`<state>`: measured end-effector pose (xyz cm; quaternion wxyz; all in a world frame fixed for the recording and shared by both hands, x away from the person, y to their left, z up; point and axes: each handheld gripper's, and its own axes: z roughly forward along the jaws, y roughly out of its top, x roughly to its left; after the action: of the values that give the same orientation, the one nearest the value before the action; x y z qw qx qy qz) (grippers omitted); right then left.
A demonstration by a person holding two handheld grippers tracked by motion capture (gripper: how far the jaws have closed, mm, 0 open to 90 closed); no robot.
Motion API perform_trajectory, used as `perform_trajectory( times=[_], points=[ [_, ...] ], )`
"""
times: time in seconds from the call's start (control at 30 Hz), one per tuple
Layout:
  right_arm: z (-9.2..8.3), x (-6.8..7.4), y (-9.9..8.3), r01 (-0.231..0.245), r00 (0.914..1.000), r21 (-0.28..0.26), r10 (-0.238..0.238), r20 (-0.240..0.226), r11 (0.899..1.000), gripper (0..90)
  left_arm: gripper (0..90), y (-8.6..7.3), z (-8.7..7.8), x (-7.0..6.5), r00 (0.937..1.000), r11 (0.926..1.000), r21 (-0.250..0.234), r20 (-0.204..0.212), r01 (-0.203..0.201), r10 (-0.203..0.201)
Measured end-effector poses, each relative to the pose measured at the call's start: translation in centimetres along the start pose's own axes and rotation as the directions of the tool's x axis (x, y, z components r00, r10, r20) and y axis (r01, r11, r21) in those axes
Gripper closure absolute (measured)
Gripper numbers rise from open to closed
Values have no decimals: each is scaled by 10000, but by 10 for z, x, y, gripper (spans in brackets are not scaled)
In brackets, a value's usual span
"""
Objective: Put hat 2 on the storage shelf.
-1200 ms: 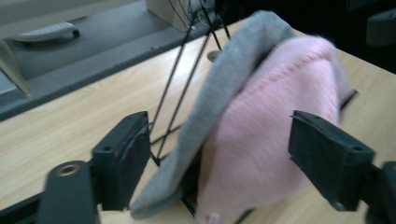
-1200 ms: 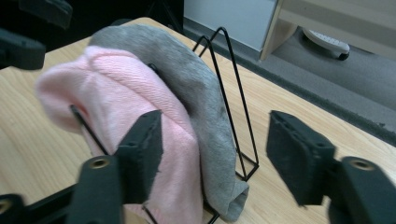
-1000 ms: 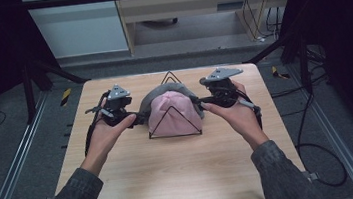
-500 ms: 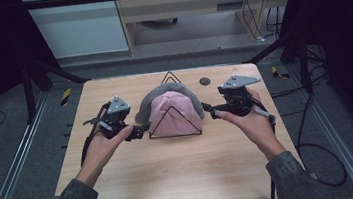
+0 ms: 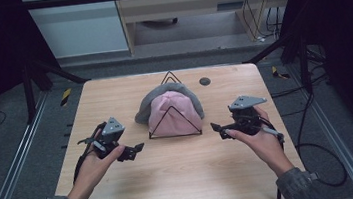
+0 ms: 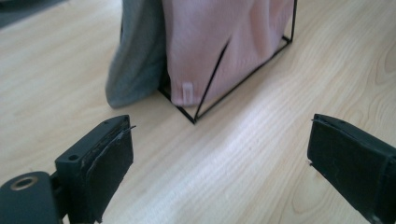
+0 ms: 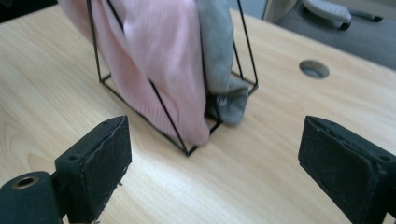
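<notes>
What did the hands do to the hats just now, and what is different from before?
Both hands pulled back from the hats toward the near edge of the table. The left gripper and right gripper have just been opening; now their jaws stand wide with nothing between them. The pink hat and grey hat stayed draped on the black wire stand, in the same spot on the table.
</notes>
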<state>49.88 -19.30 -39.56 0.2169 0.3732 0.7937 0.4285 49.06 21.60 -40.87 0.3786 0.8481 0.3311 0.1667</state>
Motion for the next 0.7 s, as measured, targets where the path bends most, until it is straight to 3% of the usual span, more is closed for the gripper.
perform_trajectory(
  times=[0.27,0.5,0.7],
  points=[
    [9,8,-40,0,9997,901,23,-254,9959,87,66,-35,20,-4,9997,9933,1152,230,-5,-22],
    [22,6,-72,-448,9981,1533,508,-353,9872,84,69,-54,36,-2,9984,9836,1793,491,195,-287],
    [36,6,-94,-583,9970,2433,688,-349,9682,80,69,-65,44,4,9972,9736,2242,497,431,-556]
  ],
)
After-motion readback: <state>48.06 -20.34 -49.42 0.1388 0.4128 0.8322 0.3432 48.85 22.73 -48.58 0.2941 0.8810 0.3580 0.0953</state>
